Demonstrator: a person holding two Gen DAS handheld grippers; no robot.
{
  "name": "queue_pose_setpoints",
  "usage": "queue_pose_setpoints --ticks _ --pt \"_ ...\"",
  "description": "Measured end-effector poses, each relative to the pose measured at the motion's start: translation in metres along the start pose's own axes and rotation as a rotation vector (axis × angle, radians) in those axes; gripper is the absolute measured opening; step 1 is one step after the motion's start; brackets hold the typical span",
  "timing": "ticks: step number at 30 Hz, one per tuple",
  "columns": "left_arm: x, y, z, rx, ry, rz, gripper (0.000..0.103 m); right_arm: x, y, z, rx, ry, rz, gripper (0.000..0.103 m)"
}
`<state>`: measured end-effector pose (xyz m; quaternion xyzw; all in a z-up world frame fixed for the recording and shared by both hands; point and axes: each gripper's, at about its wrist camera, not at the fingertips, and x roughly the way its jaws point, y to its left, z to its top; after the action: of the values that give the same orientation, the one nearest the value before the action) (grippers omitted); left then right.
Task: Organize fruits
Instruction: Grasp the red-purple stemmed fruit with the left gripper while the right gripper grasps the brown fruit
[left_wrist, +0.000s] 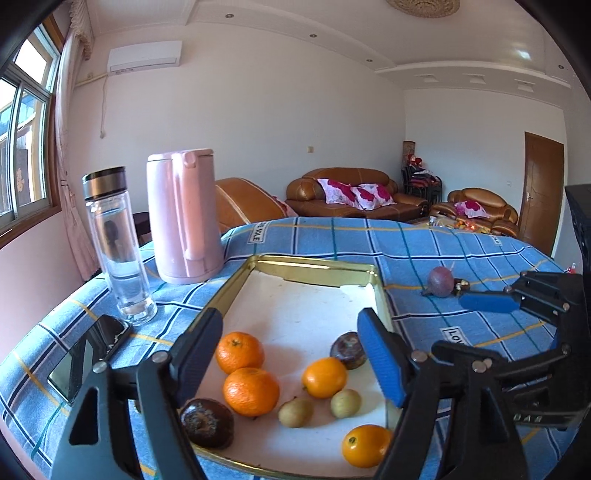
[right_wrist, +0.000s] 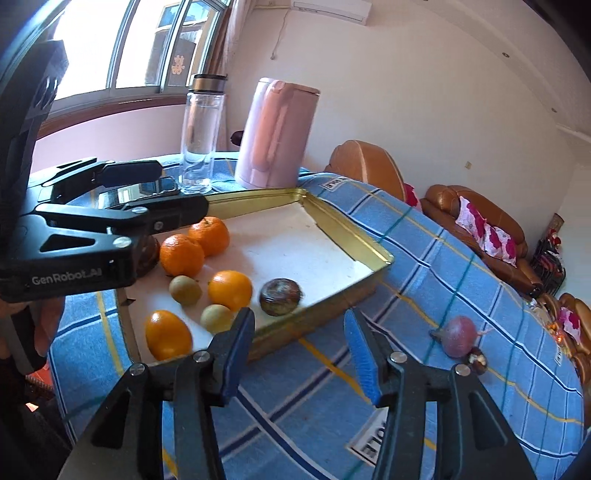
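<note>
Both hand-held grippers are spread and pinch nothing: the left hand-held gripper (left_wrist: 290, 356) hovers over the gold tray (left_wrist: 314, 266) of oranges (left_wrist: 251, 391) and other fruit, the right hand-held gripper (right_wrist: 299, 356) over the blue checked surface (right_wrist: 461, 266). A purple fruit (right_wrist: 460, 336) lies outside the tray.

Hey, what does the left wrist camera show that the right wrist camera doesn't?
Only the left wrist view shows the brown door and the whole dark fruit at the tray's near corner. Only the right wrist view shows a hand gripping the left tool's handle. Both show the gold tray, four oranges, two small green fruits, the pink kettle, the glass bottle, the purple fruit on the cloth, and both tools open, holding nothing.
</note>
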<state>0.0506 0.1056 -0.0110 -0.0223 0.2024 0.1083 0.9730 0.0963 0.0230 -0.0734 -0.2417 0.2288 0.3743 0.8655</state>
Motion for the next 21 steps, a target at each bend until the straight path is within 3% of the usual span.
queue_pose_setpoints --ticks 5,8,11,16,21 --pt "0.004 -0.043 0.023 0.042 0.032 -0.121 0.078 -0.022 -0.064 -0.007 0.099 0.033 -0.157 0.058" --pt "0.012 -0.07 0.038 0.064 0.052 -0.16 0.08 -0.03 -0.101 -0.013 0.188 0.037 -0.201 0.058" --pt "0.028 -0.099 0.053 0.094 0.056 -0.158 0.087 -0.034 -0.133 -0.019 0.277 0.043 -0.231 0.058" --pt "0.074 -0.14 0.07 0.097 0.112 -0.152 0.087 -0.018 -0.176 -0.028 0.411 0.077 -0.247 0.058" --pt "0.129 -0.164 0.074 0.069 0.155 -0.093 0.087 0.015 -0.207 -0.044 0.536 0.113 -0.229 0.058"
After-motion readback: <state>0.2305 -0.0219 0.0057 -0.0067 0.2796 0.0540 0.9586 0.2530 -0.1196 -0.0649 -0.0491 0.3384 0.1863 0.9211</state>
